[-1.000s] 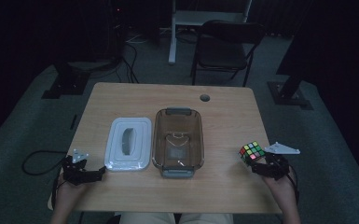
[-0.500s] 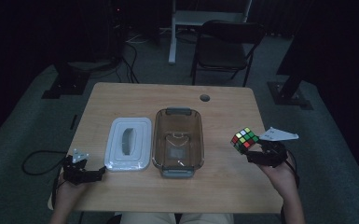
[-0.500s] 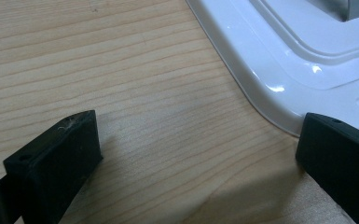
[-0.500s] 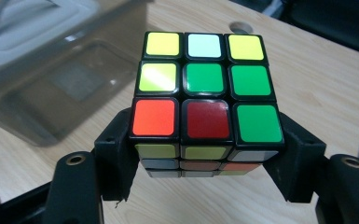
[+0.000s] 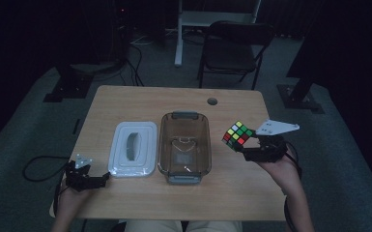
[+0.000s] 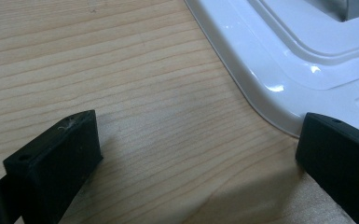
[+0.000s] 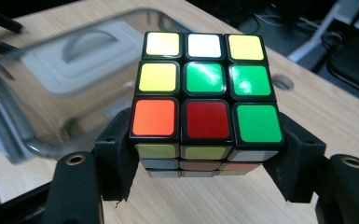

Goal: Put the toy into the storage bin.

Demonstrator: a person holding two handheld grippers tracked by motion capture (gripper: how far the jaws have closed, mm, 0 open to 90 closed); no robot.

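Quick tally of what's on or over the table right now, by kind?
Puzzle cube: 1, clamped in the right gripper above the table
Clear container: 1
White lid: 1
Grippers: 2, with the left gripper open beside the lid
Total: 5

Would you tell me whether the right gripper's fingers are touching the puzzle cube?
Touching: the right gripper view shows both fingers pressed against opposite sides of the puzzle cube.

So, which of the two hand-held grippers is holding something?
The right hand-held gripper: its jaws are shut on the colourful puzzle cube, lifted off the table. The left hand-held gripper is open by the white lid.
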